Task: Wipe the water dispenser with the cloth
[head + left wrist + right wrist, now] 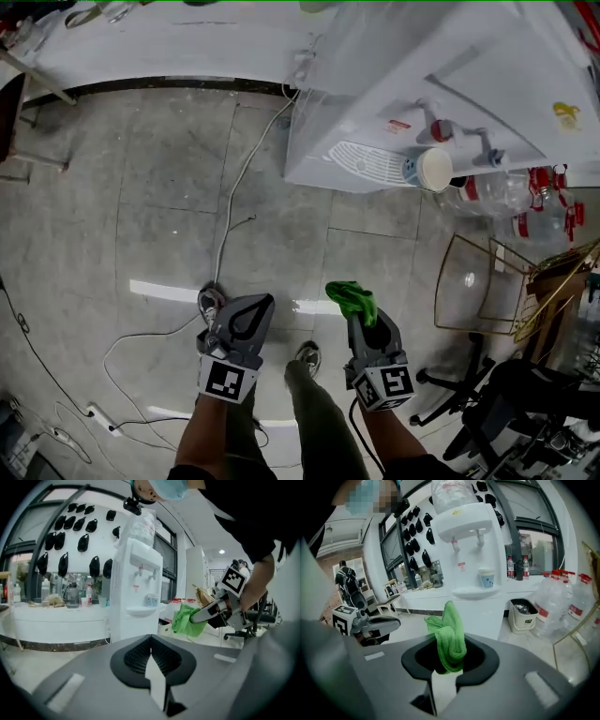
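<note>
The white water dispenser (441,84) stands ahead at upper right, with two taps and a paper cup (433,170) on its drip tray; it also fills the middle of the right gripper view (471,550) and stands centre-left in the left gripper view (138,588). A bunched green cloth (353,300) sticks out of my right gripper (367,323), which is shut on it; the cloth (449,637) rises from between the jaws. My left gripper (246,319) hangs beside it, jaws closed together with nothing between them. Both are held low, a good step short of the dispenser.
A white cable (230,225) trails across the grey tiled floor. Water bottles (506,192), a gold wire rack (492,281) and an office chair base (469,384) crowd the right side. A white counter (159,47) runs along the back. A small bin (522,615) stands beside the dispenser.
</note>
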`<state>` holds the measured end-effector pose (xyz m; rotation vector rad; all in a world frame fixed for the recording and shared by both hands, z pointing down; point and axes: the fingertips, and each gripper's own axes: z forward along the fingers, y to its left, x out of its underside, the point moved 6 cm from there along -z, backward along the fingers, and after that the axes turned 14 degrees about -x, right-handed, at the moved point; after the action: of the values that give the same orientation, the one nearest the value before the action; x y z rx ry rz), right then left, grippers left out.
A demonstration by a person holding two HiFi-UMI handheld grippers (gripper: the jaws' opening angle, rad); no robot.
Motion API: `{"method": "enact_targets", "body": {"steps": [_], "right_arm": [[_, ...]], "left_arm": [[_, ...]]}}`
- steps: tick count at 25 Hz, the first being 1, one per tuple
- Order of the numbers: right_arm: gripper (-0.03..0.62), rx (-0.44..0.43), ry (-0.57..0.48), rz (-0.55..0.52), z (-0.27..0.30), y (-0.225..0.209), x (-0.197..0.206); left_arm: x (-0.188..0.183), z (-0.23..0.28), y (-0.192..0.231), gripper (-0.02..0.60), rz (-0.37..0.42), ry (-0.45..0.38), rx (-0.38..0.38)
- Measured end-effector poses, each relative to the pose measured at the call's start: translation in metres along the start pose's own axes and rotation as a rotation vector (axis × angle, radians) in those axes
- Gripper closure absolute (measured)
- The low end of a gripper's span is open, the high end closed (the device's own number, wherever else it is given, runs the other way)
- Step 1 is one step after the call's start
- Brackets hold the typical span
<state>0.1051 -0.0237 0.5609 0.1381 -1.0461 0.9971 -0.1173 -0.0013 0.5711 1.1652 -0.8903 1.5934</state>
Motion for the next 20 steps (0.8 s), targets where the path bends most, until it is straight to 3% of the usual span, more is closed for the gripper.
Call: {"method": "enact_targets", "body": {"steps": [8, 15, 20], "right_arm": [[0.503, -0.034, -0.008, -0.083, -0.095, 0.056, -0.078], [0.503, -0.035, -0.121, -0.122, -0.162, 0.096, -0.171], [0.503, -0.048, -0.201, -0.131, -0.208, 0.126, -0.226]], "left_arm": [[-0.112, -0.060, -0.017, 0.580, -0.023, -0.014, -0.009], [-0.234, -0.082, -0.020, 0.580, -0.075, -0.064, -0.023], [-0.310, -0.106, -0.019, 0.580, -0.047, -0.064, -0.017]]}}
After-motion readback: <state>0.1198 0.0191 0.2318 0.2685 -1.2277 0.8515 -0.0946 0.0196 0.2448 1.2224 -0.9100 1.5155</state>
